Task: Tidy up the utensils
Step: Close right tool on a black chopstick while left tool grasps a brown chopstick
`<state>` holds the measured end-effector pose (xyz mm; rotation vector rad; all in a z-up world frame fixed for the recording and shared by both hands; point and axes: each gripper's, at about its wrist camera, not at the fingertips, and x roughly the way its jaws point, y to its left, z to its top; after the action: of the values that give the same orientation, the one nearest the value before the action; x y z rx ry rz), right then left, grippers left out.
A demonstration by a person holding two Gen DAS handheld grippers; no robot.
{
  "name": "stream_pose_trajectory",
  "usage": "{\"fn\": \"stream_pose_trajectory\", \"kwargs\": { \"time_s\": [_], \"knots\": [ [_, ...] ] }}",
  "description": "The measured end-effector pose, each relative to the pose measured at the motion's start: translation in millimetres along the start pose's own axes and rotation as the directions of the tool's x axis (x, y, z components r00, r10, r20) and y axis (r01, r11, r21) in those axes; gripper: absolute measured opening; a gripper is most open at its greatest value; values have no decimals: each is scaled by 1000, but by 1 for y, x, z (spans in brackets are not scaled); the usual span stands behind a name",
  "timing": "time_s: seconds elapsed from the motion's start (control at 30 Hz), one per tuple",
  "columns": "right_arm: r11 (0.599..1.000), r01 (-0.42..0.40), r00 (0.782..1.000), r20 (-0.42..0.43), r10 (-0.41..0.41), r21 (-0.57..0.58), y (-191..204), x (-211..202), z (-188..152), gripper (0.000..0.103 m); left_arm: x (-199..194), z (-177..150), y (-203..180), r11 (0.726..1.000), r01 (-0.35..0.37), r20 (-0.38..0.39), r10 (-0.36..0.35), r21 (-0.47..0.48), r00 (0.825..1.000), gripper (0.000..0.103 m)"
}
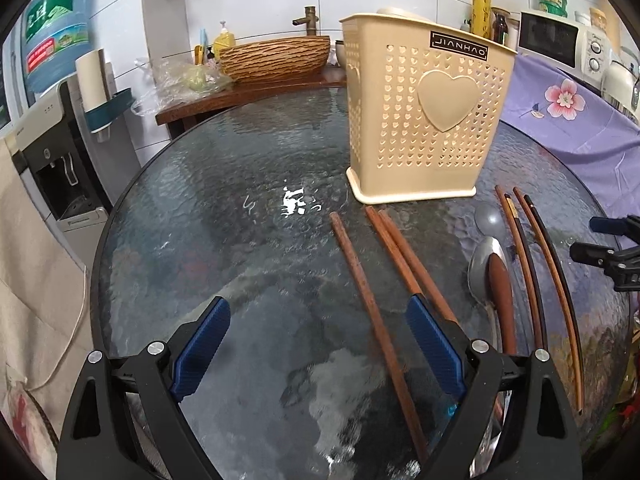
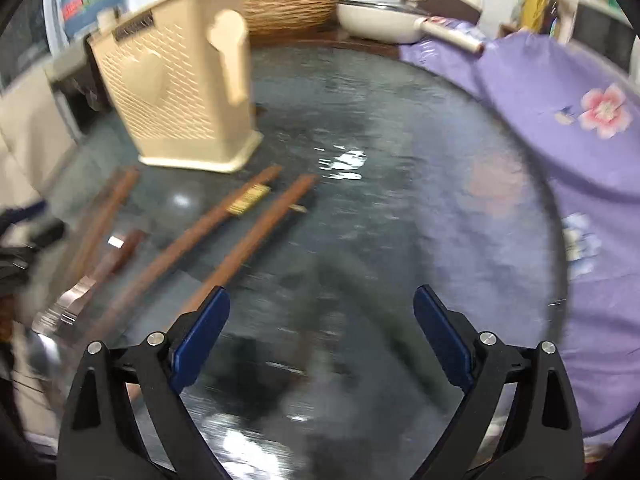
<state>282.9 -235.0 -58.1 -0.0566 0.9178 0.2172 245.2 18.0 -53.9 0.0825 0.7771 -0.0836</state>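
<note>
A beige perforated utensil holder (image 1: 428, 120) (image 2: 180, 92) stands upright on the round glass table (image 1: 224, 248). In front of it lie a single brown chopstick (image 1: 368, 300), a brown pair (image 1: 404, 256), a metal spoon (image 1: 480, 272) with a brown-handled spoon (image 1: 500, 292) on it, and dark thin chopsticks (image 1: 528, 268). My left gripper (image 1: 319, 303) is open above the table, with the single chopstick running just inside its right finger. My right gripper (image 2: 322, 296) is open over bare glass, to the right of the chopsticks (image 2: 248, 244). The right wrist view is motion-blurred.
A purple flowered cloth (image 1: 580, 120) (image 2: 560, 120) covers the table's right side. Behind the table are a wooden basin (image 1: 276, 58) with a faucet, a white pan (image 2: 380, 20), a microwave (image 1: 560, 38), and a water dispenser (image 1: 52, 152) at the left.
</note>
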Motion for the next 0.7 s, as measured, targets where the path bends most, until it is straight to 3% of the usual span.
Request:
{"fn": "stream_pose_trajectory", "kwargs": {
  "time_s": [0.07, 0.17, 0.3, 0.57, 0.7],
  "knots": [
    [999, 11, 1000, 6, -11, -32, 12, 4, 3, 92, 2, 3, -2, 1000, 6, -2, -6, 1, 1000, 88],
    [989, 95, 995, 28, -93, -114, 28, 11, 3, 92, 3, 4, -5, 1000, 0, -4, 0, 16, 1000, 88],
    [966, 176, 984, 14, -177, -188, 25, 8, -2, 92, 3, 0, -3, 1000, -5, -14, 6, 23, 1000, 88],
    [992, 115, 993, -13, -116, -57, -16, -3, -6, 92, 12, 6, 1, 1000, 8, -30, -7, 15, 1000, 84],
    [997, 76, 996, -39, -77, -29, -14, 6, 2, 81, 19, 13, -4, 999, 24, -51, -22, 31, 998, 76]
  ]
}}
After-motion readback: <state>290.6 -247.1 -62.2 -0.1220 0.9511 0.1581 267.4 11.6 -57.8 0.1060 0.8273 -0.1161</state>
